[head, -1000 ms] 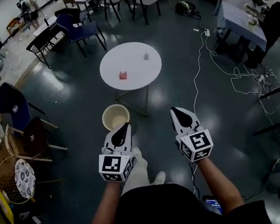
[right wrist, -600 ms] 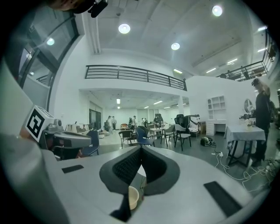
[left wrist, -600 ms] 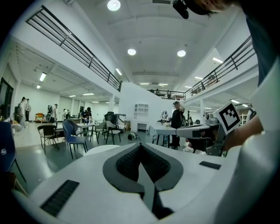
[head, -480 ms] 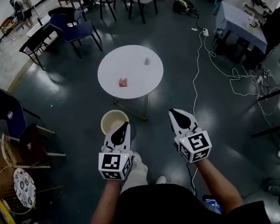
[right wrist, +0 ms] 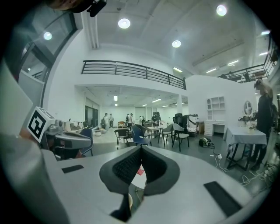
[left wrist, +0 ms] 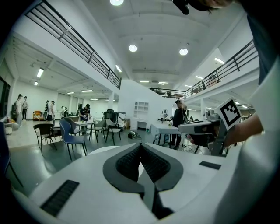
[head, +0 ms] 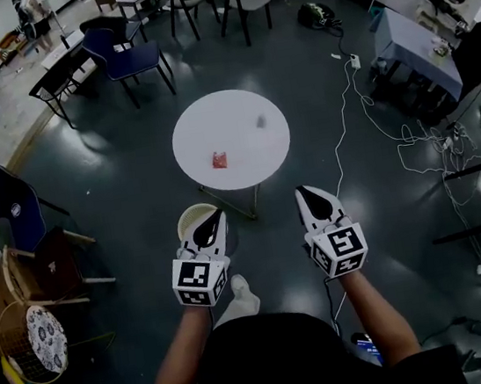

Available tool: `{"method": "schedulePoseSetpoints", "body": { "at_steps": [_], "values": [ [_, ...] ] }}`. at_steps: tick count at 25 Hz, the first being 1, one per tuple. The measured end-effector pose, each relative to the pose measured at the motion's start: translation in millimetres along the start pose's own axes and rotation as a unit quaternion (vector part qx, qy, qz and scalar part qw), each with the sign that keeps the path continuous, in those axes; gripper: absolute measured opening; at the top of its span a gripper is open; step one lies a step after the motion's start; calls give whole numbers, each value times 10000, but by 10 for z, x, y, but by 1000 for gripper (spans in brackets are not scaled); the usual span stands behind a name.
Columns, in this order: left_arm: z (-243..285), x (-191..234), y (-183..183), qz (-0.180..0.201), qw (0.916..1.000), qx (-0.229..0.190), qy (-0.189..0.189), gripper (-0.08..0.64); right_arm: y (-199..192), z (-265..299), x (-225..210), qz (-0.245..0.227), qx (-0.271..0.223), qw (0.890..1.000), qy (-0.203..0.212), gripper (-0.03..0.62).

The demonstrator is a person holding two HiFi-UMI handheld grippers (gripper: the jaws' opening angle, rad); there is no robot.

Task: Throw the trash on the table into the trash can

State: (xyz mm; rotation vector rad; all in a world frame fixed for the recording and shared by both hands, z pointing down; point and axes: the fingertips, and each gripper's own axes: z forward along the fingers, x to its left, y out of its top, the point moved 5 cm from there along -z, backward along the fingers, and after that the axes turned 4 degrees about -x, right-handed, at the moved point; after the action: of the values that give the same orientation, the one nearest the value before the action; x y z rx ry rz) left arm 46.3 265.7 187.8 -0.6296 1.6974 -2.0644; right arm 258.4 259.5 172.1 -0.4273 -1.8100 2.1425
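Note:
A round white table (head: 247,110) stands ahead of me. On it lie a red scrap of trash (head: 218,160) near its front and a small grey scrap (head: 260,122) further back. A cream trash can (head: 189,218) sits on the floor at the table's front left, partly hidden by my left gripper (head: 213,214). That gripper is shut and holds nothing. My right gripper (head: 304,192) is also shut and empty, short of the table's front right. In the right gripper view the red scrap (right wrist: 139,171) shows between the pads, far off.
White cables (head: 346,119) trail over the dark floor right of the table. Blue and black chairs (head: 126,59) stand beyond it, with more chairs (head: 12,205) and a wicker basket (head: 30,336) at the left. A draped table (head: 418,33) is at the right. People stand far off.
Both grippers, still shut, have come forward with me toward the table. The table and trash can sit lower in the head view, and the left gripper now overlaps the can.

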Motion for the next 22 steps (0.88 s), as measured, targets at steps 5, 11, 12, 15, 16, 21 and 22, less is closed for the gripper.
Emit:
{"method": "schedulePoseSetpoints", "body": {
  "at_steps": [5,11,12,15,16,21,22],
  "values": [
    [194,341,36,-61,10000,41,-61,8,11,401,-3,31,125,9999,-47,17],
    [301,739,25,-148,9996,65,-225,8,20,814,119,12,191,9997,-168,17],
    [333,790,17,-147,9995,77,-256,8,26,870,125,6,184,9997,-177,17],
    [434,925,-37,-166,9992,150,-319,8,3,1007,131,21,188,9995,-244,18],
    [463,952,-53,-177,9991,176,-342,8,-7,1040,126,31,204,9994,-269,17],
    [589,1074,-86,-176,9986,254,-418,8,-17,1222,98,31,281,9992,-281,17],
    [615,1108,-101,-214,9986,269,-399,8,-23,1263,88,25,295,9992,-277,17]
  ]
}}
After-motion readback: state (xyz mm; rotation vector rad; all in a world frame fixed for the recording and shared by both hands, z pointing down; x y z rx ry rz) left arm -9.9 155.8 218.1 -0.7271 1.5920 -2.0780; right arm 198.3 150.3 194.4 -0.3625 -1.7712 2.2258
